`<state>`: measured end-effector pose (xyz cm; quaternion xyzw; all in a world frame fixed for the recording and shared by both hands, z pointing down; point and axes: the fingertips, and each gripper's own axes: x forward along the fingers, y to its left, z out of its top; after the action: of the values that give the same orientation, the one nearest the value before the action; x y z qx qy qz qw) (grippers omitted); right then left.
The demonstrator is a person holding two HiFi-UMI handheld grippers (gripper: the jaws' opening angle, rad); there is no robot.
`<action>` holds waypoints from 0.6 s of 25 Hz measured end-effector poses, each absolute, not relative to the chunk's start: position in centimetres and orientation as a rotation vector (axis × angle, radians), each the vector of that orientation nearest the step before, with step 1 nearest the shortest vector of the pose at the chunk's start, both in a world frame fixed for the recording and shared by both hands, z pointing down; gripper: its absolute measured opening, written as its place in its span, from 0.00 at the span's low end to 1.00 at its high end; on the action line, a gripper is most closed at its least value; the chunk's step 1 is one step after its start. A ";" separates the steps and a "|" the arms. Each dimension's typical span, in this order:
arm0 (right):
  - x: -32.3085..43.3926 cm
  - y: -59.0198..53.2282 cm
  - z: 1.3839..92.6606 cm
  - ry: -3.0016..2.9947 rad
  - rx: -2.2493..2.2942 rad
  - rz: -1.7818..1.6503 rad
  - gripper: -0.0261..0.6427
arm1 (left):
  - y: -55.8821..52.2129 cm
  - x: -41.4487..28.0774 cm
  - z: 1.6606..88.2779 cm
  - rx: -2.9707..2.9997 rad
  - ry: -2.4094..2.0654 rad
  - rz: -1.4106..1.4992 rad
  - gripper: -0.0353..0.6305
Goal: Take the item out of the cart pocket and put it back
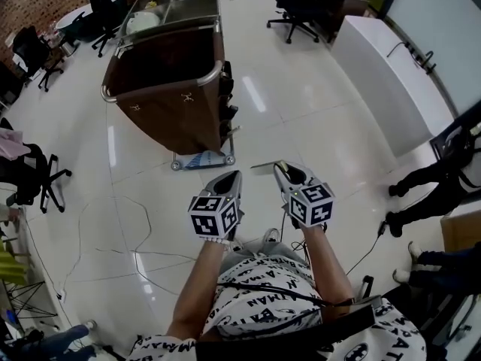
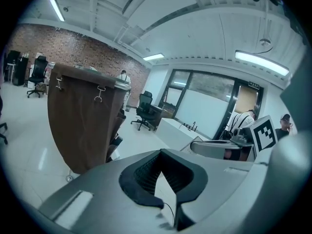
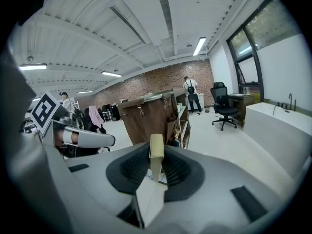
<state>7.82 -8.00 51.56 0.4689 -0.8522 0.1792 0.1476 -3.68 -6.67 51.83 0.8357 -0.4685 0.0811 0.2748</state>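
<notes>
A cart with a brown fabric bag point(image 1: 169, 89) stands ahead of me on the white floor, with side pockets point(image 1: 225, 100) holding dark items on the side facing right. The cart also shows in the left gripper view point(image 2: 83, 126) and the right gripper view point(image 3: 146, 118). My right gripper point(image 1: 282, 168) point(image 3: 156, 150) is shut on a thin flat beige item point(image 3: 156, 155), whose pale edge point(image 1: 264, 165) sticks out to the left. My left gripper point(image 1: 231, 177) point(image 2: 160, 153) is held beside it with its tips together and nothing between them. Both grippers are short of the cart.
Black office chairs point(image 1: 297, 6) point(image 1: 37, 179) stand at the back and at the left. A long white counter point(image 1: 398, 81) runs along the right. A person's dark legs point(image 1: 425, 190) are at the right edge. Thin cables point(image 1: 128, 247) lie on the floor at the left.
</notes>
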 end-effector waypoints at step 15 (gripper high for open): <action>7.0 -4.9 53.5 -2.348 1.425 0.505 0.17 | -4.9 -4.8 52.7 2.282 -1.162 0.197 0.05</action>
<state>7.04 -4.87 53.53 0.5024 -0.8281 0.1781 0.1736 -4.76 -4.92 52.71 0.8522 -0.4340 0.0737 0.2827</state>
